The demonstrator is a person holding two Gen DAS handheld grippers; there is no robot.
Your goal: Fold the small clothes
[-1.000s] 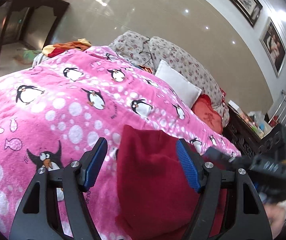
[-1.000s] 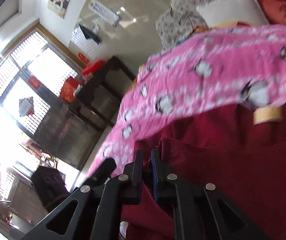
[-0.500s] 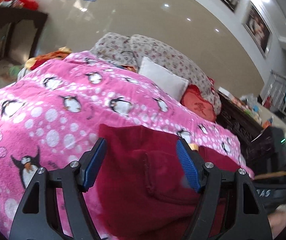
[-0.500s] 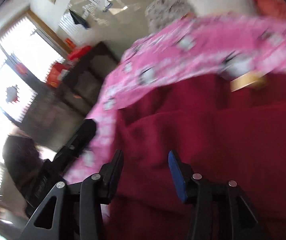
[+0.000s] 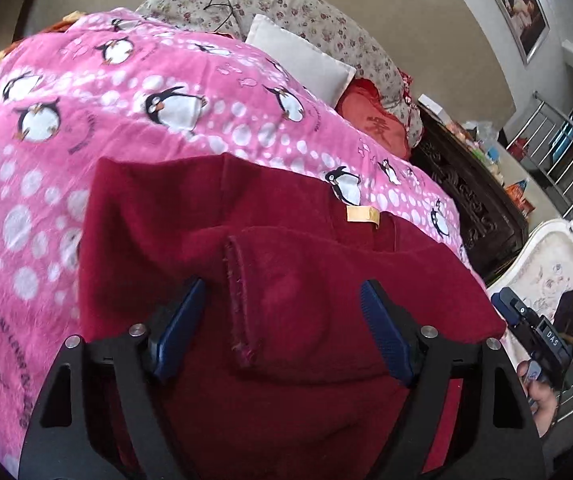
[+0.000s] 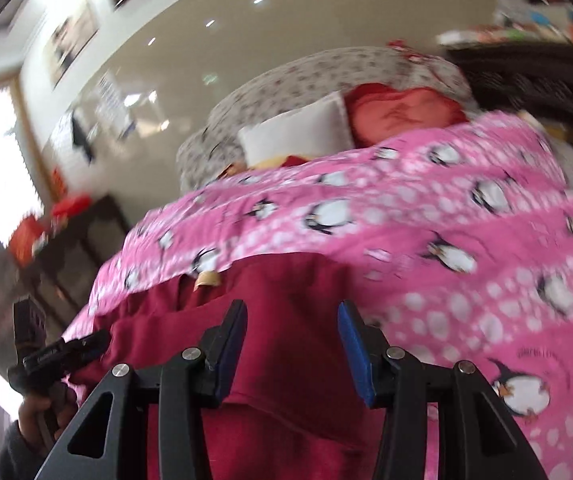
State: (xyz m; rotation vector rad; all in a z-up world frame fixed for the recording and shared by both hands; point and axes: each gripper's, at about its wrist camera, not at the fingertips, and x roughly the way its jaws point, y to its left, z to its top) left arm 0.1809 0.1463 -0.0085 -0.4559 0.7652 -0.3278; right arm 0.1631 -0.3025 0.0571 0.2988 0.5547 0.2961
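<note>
Your left claw [image 5: 282, 324] hangs over the dark red garment [image 5: 214, 216], and its jaws are widening at this moment; the blue pads [image 5: 384, 336] stand clear on either side of the cloth and press on nothing, so it is released. The garment lies spread on the pink penguin blanket [image 5: 126, 92] that covers the bed, near the edge closest to you. One layer is folded over the rest, and its stitched hem [image 5: 238, 300] runs up between the left claw's fingers. A yellow label [image 5: 362, 215] shows at the garment's far edge, just beside a printed penguin. Your right claw [image 6: 290, 350] is also released: its jaws stand apart above the red cloth, with fabric showing in the gap but not pinched by either pad. That view is smeared with blur, so fine detail on the blanket is hard to read. From the left wrist view you can see your right hand [image 5: 542, 396] at the lower right, off the bed's side, holding the other tool's handle. From the right wrist view your left hand [image 6: 42, 408] sits at the lower left, gripping its handle. Beyond the blanket lie a white pillow [image 5: 302, 60], a red cushion [image 5: 378, 124] and floral bedding [image 5: 306, 12] against the wall.
</note>
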